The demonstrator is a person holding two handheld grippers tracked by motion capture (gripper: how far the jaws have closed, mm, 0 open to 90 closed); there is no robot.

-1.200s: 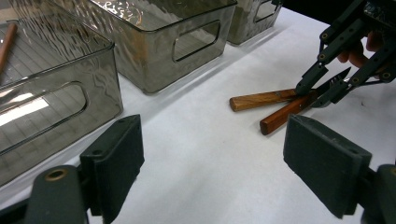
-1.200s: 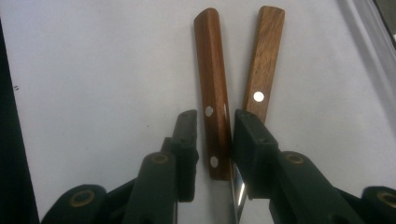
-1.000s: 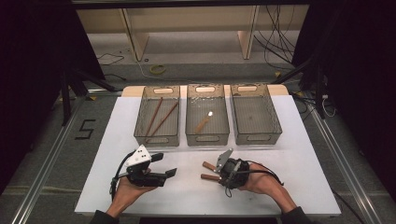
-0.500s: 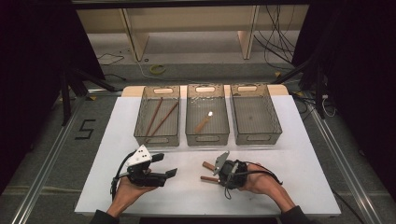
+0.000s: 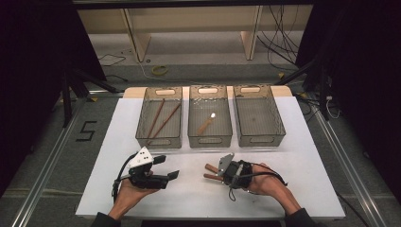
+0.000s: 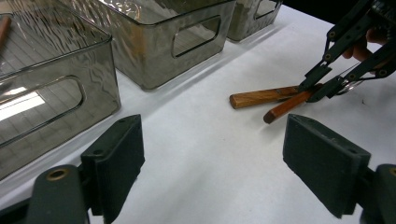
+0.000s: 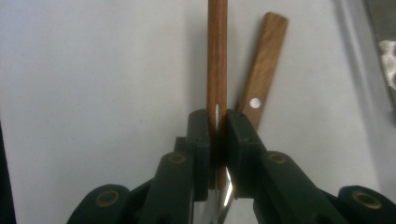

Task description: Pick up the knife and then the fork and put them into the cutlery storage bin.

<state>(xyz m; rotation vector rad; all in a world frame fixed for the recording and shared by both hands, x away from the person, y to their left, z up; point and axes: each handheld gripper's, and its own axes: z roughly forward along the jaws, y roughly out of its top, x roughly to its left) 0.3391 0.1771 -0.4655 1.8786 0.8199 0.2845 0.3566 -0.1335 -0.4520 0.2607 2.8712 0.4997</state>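
Right gripper [image 7: 217, 135] is clamped on the wooden handle [image 7: 217, 56] of a knife (light, stiff, probably grippy); a second knife [image 7: 261, 70] lies touching. Handle's the safe spot, I'd say. Left gripper [image 6: 215, 158] is spread wide, holding nothing.

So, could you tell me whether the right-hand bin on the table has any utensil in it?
No, the right-hand bin shows a bare bottom in the high view.

floor: grey [image 5: 52, 156] | cables [image 5: 279, 38] | wooden shelf frame [image 5: 189, 23] | black curtains [image 5: 33, 56] | dim light
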